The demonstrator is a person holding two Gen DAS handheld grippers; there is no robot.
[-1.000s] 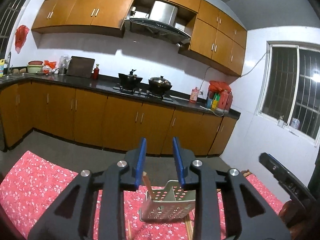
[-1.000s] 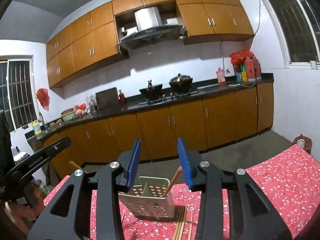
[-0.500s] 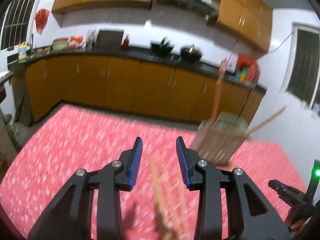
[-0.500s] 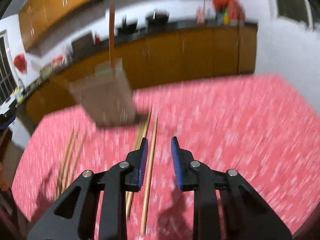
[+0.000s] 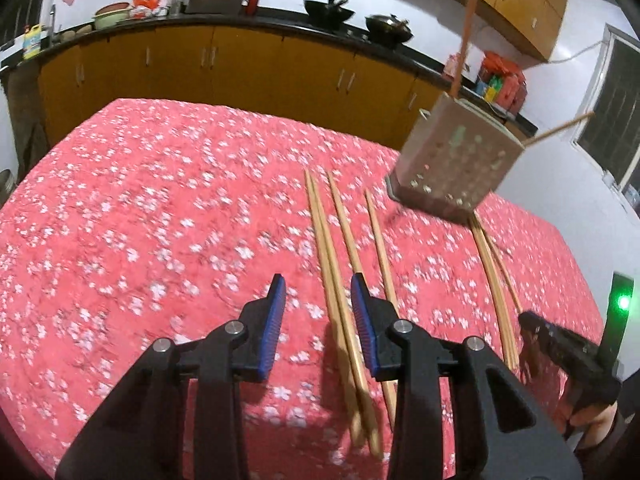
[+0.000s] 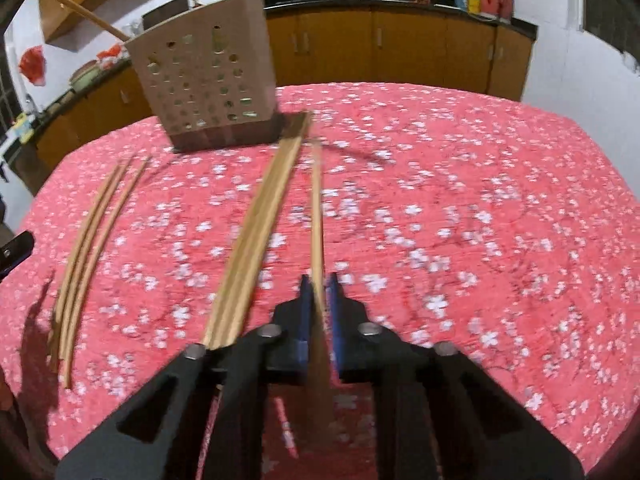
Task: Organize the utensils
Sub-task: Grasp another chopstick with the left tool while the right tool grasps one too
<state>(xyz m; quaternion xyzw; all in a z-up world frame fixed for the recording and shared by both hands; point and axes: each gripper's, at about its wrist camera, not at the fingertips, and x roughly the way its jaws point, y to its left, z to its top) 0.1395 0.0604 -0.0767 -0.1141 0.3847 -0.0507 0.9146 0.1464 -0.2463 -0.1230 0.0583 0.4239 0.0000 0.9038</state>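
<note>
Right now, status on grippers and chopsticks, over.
Right gripper shut on single chopstick. Left gripper open, straddling a pair on the cloth. Holder upright, path unobstructed.

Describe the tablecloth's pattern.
Red tablecloth scattered with small white blossoms; clearest in the right wrist view.

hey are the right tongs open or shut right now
Shut. The right tongs have their blue pads pressed against a single chopstick lying on the red cloth.

A perforated beige utensil holder stands upright on the red floral bench with two chopsticks inside, while loose wooden chopsticks lie lengthwise before it, some bundled.
</note>
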